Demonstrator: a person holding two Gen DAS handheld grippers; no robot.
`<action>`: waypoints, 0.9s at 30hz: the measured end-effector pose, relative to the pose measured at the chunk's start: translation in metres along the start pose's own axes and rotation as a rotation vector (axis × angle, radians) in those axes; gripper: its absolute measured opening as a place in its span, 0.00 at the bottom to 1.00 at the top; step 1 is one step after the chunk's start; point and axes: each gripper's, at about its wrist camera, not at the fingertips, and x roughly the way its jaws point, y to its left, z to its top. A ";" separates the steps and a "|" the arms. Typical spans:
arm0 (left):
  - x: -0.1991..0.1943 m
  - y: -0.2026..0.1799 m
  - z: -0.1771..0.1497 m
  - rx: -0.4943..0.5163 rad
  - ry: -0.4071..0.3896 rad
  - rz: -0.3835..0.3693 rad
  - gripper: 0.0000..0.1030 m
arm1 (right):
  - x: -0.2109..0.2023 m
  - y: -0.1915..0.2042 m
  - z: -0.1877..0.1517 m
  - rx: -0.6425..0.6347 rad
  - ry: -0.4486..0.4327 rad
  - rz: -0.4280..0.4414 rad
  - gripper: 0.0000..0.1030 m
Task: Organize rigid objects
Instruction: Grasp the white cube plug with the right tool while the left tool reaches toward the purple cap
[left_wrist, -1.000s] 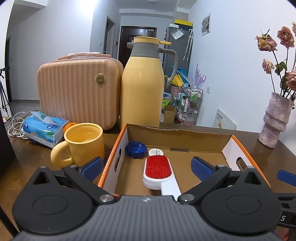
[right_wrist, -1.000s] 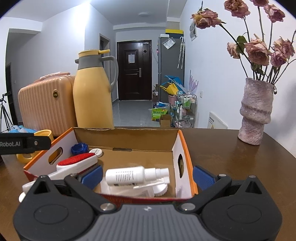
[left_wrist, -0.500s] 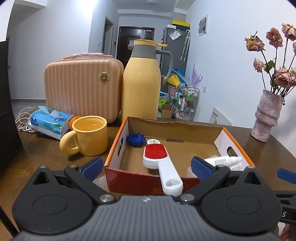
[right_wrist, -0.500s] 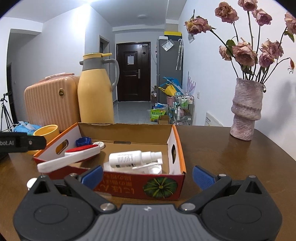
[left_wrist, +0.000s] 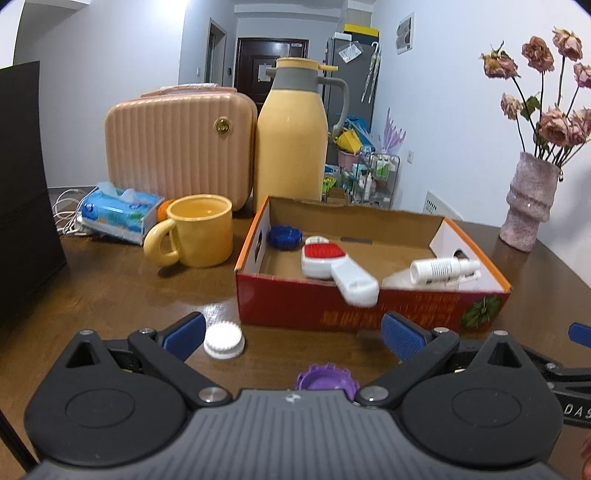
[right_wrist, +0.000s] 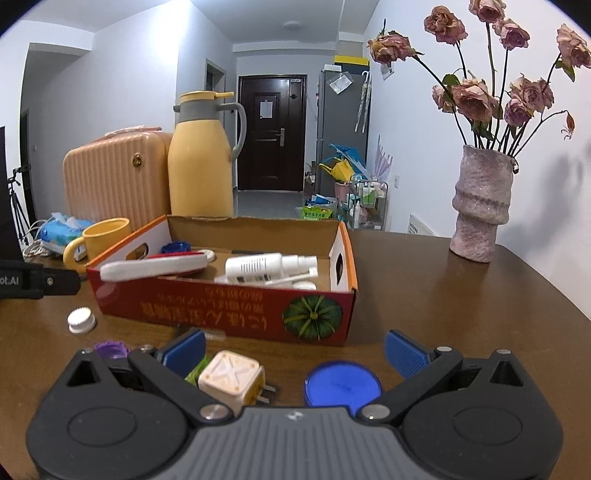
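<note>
On a brown table (right_wrist: 424, 295), before the cardboard box (right_wrist: 236, 314): left gripper (left_wrist: 291, 334) and right gripper (right_wrist: 293, 349) spread apart, empty; caps and a plug loose below; overhanging lint brush (left_wrist: 334, 264) likely knocked off in passing.

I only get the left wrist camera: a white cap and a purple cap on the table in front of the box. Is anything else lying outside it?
Observer: Yes, a cream plug adapter lies on the table, right in front of the right gripper.
Operator: Only that?
Observer: No, a blue round lid lies beside it, also outside the cardboard box.
Operator: Is that gripper holding either?
Observer: No, its jaws stand wide open, gripping neither.
</note>
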 end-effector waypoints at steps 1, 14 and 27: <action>-0.001 0.001 -0.003 0.002 0.004 0.002 1.00 | -0.002 0.000 -0.003 -0.002 0.003 0.000 1.00; -0.007 0.003 -0.038 0.040 0.062 0.001 1.00 | -0.014 0.004 -0.028 -0.020 0.047 0.013 1.00; 0.004 0.010 -0.050 0.058 0.072 -0.010 1.00 | 0.001 0.020 -0.031 -0.059 0.082 0.034 1.00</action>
